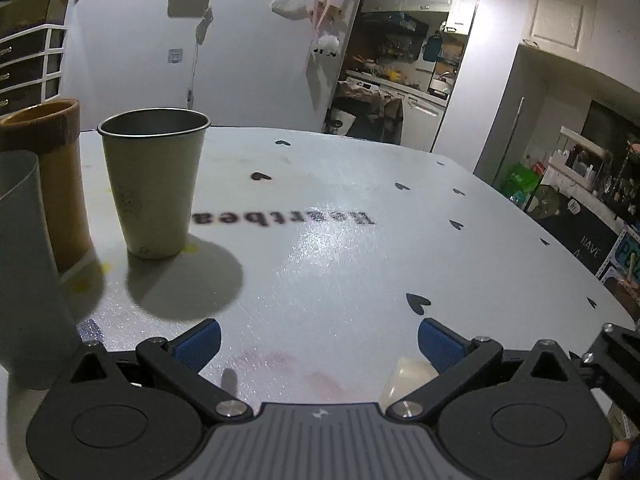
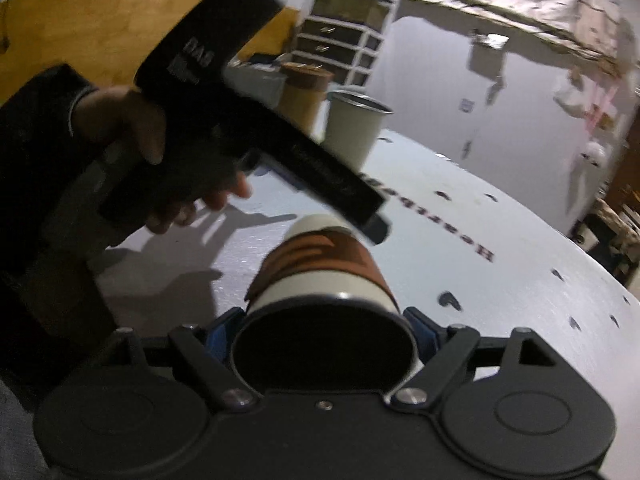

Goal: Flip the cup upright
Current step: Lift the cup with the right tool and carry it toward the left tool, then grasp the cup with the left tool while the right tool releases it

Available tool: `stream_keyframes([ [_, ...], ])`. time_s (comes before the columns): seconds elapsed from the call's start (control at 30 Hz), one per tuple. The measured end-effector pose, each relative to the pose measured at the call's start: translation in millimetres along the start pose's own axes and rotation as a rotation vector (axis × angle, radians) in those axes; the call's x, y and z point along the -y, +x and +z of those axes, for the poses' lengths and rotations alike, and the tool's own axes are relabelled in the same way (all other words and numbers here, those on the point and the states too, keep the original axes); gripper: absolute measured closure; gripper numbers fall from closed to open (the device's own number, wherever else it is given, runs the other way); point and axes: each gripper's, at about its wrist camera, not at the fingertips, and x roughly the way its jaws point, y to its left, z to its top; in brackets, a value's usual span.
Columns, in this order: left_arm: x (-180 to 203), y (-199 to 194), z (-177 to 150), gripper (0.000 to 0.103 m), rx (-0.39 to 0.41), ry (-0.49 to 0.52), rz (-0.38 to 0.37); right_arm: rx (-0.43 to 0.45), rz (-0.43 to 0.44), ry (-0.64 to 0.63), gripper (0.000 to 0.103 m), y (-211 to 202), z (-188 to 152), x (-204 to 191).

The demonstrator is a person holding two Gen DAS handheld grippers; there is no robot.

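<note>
My right gripper (image 2: 322, 330) is shut on a white cup with a brown sleeve (image 2: 320, 268). The cup is tilted, its dark open mouth toward the camera and its base pointing away over the white table (image 2: 500, 300). My left gripper (image 1: 318, 340) is open and empty, low over the table (image 1: 340, 240); its black body and the hand holding it show in the right wrist view (image 2: 240, 132). A pale metal-rimmed cup (image 1: 154, 182) stands upright to the left of it, also seen in the right wrist view (image 2: 354, 130).
A tall brown cylinder (image 1: 60, 176) stands left of the metal cup, also in the right wrist view (image 2: 304, 92). A grey rolled sheet (image 1: 24, 272) rises at the near left. A small pale block (image 1: 404, 378) lies by the left gripper's right finger. A kitchen lies beyond the table's far edge.
</note>
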Motion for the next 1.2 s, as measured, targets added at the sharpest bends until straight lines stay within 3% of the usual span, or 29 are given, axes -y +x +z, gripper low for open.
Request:
stream_keyframes([
  [0.37, 3.6, -40.3, -16.4, 0.0, 0.036, 0.076, 0.037, 0.038, -0.122, 0.319, 0.015, -9.4, -39.1, 47.4],
  [0.6, 9.7, -56.9, -21.3, 0.0, 0.024, 0.115, 0.002, 0.06, -0.173, 0.513, 0.016, 5.4, -51.5, 64.6],
  [0.73, 11.5, -66.4, -5.9, 0.0, 0.029, 0.061, -0.059, 0.088, -0.17, 0.586, 0.016, 6.3, -60.9, 71.4],
  [0.83, 12.2, -59.2, 8.3, 0.001, -0.047, -0.057, -0.193, 0.107, -0.169, 0.618, 0.016, 2.9, -66.3, 74.2],
  [0.9, 15.5, -45.8, 14.3, 0.003, -0.109, -0.112, -0.241, 0.116, -0.165, 0.631, 0.016, 2.5, -68.3, 75.6],
  [1.2, 41.8, 20.5, 22.4, 0.009, -0.263, -0.134, -0.259, 0.139, -0.156, 0.653, 0.016, 4.0, -72.2, 75.9],
])
